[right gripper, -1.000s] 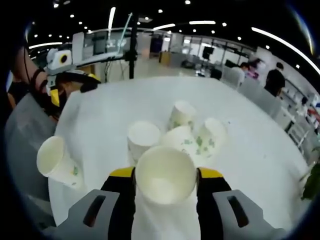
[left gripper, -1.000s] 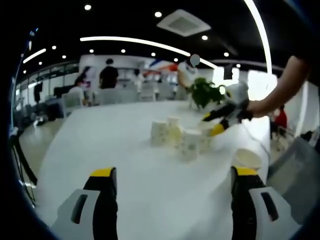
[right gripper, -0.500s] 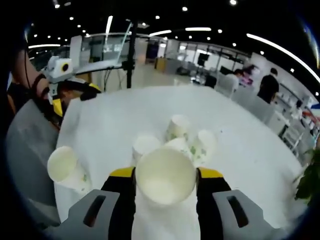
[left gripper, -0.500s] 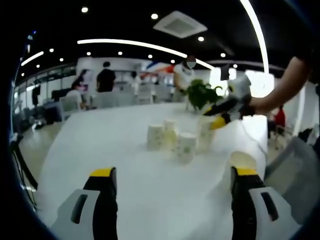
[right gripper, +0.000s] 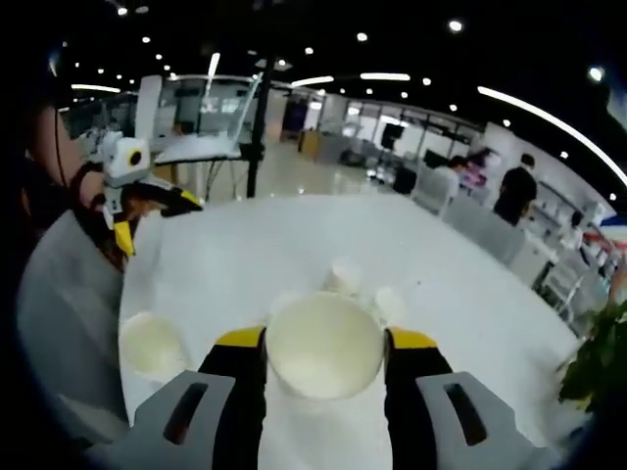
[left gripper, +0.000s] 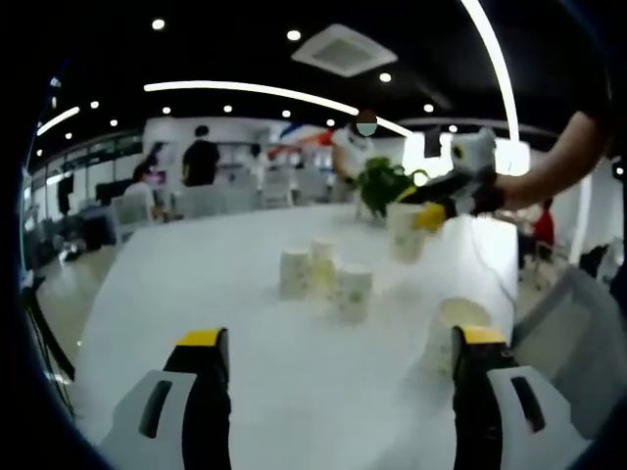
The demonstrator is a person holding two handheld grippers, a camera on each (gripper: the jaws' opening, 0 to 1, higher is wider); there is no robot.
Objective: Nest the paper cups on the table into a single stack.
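Note:
My right gripper [right gripper: 325,338] is shut on a white paper cup [right gripper: 325,348], its open mouth facing the camera, held high above the white table [right gripper: 294,235]. Far below it stand a few printed paper cups [right gripper: 345,275] in a cluster, with one more cup [right gripper: 152,343] alone at the left. In the left gripper view my left gripper [left gripper: 340,338] is open with nothing between its jaws, low over the table [left gripper: 196,284]. The cup cluster [left gripper: 323,269] stands ahead of it and the lone cup [left gripper: 453,328] sits beside its right jaw. The right gripper [left gripper: 423,204] hangs at the upper right with its cup [left gripper: 406,231].
A potted plant [left gripper: 380,181] stands at the table's far side, also at the right edge [right gripper: 600,364]. People sit and stand at desks beyond [left gripper: 201,162]. A dark stand pole [right gripper: 258,127] rises past the table. The left gripper [right gripper: 155,217] hovers by the table's left rim.
My right gripper has risen with the cup, so the cluster looks smaller and farther below. The left gripper stays open and has hardly moved.

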